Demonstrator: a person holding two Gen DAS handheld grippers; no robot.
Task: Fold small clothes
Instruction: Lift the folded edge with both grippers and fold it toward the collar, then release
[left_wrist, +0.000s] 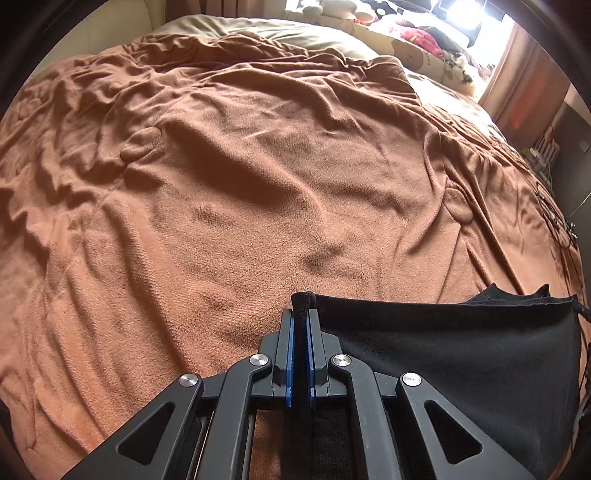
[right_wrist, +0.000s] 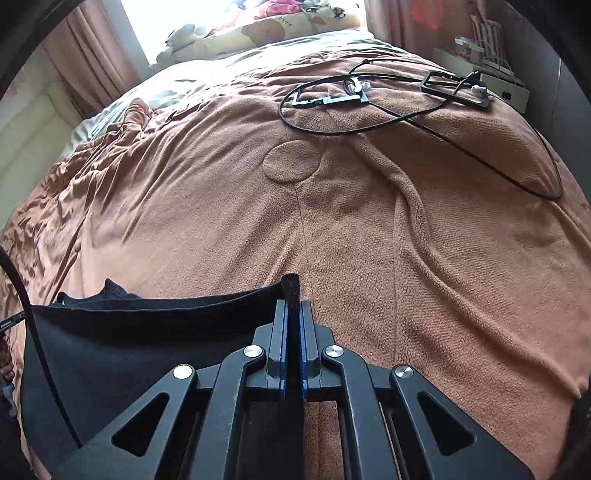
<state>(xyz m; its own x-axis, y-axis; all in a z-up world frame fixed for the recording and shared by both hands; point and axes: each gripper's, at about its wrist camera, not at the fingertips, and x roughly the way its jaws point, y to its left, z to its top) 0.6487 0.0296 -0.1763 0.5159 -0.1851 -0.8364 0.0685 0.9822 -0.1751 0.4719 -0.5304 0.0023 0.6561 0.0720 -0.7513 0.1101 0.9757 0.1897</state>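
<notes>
— Black cloth, is it? Where does the garment sit?

— Yes, a black garment (left_wrist: 443, 350), held up between the two grippers over the near edge of the bed, its top hem stretched fairly taut from one to the other. The left gripper (left_wrist: 302, 325) has its fingers (left_wrist: 287, 350) pressed together on the garment's left corner, a small tuft of cloth poking out past the tips.

— And the other side?

— The right gripper (right_wrist: 292, 317) pinches the right corner in the same way, blue pads tight against the fabric. The rest of the garment (right_wrist: 129, 332) hangs below the hem; a second layer seems to show behind it, though the view is too dark to be sure.

— What lies beyond?

— A rumpled brown blanket (left_wrist: 240, 184) covers the bed. Far to the right on it, a looped black cable (right_wrist: 406, 118) and two small black frames (right_wrist: 454, 88). Pillows (right_wrist: 277, 29) sit at the far end by the bright window.
</notes>
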